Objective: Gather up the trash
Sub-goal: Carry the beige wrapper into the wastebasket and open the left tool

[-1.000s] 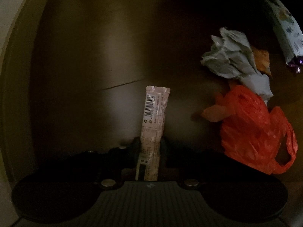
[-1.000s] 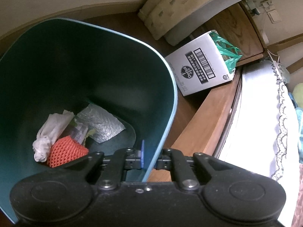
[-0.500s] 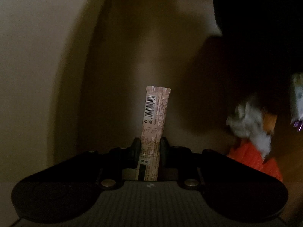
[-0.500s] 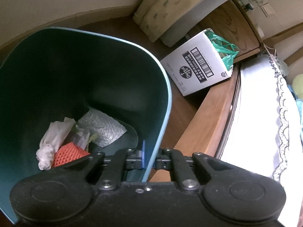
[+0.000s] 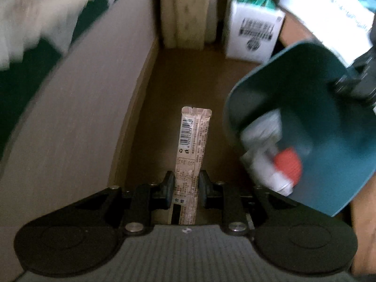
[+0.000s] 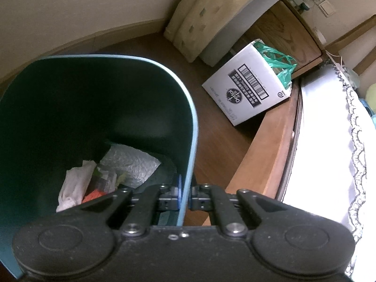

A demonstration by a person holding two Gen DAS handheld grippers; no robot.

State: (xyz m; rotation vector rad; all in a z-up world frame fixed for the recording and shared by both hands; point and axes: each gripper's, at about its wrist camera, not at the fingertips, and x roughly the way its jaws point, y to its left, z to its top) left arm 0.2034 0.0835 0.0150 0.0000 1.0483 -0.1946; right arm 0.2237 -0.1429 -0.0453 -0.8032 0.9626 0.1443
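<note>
Left gripper [image 5: 186, 185] pinches the snack-stick wrapper [image 5: 191, 150]; right gripper [image 6: 184, 196] clamps the teal bin [image 6: 191, 127] rim. Bin sits right of the wrapper — swing over its mouth, release only once well inside.

The left wrist view is dim and motion-smeared away from its fingers [image 5: 169, 185]; only the wrapper [image 5: 191, 155] between them stays sharp. The right wrist view is sharper, with the bed sheet [image 6: 329, 164] right of its fingers blown out white. Fisheye bends the edges.
</note>
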